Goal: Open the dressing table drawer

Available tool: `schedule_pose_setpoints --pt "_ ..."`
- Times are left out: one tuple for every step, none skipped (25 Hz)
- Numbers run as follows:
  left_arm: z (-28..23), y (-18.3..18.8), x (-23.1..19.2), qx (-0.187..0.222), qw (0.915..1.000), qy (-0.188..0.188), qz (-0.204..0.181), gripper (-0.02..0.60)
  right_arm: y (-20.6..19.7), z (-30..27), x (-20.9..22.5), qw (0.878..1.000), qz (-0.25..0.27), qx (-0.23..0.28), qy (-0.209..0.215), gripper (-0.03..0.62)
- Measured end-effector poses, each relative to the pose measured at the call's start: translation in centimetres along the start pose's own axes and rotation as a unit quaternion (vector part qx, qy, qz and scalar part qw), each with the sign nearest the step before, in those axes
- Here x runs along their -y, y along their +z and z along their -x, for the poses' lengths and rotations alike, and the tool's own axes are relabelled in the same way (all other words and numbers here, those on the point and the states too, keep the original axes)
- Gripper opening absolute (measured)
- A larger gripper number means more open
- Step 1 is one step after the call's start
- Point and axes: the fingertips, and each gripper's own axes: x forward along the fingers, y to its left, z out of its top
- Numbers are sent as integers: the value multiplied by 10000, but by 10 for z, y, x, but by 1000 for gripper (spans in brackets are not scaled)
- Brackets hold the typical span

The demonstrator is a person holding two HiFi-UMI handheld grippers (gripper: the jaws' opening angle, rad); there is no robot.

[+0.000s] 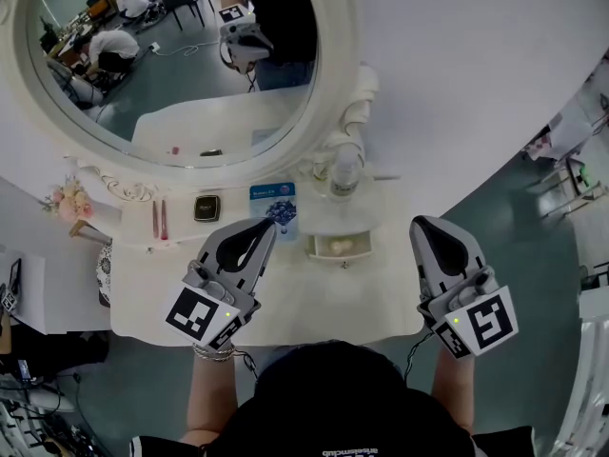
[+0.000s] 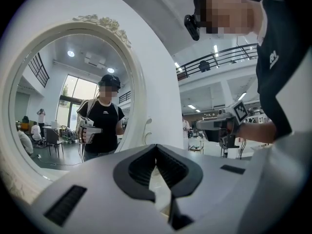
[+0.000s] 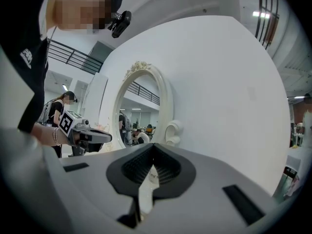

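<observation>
We hold the left gripper (image 1: 259, 231) and right gripper (image 1: 425, 228) level above the desk (image 1: 314, 305), fingers pressed together on nothing. The small drawer (image 1: 340, 246) lies between them, nearer the left fingers, apparently already pulled out, so neither needs a grip.

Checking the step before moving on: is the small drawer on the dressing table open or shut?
Open. In the head view the small drawer is slid out, its inside and pale contents visible from above.
</observation>
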Motion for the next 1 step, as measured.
schedule_pose_setpoints --pt "0 0 0 6 10000 -4 1 17 0 0 -1 10000 1 8 4 18"
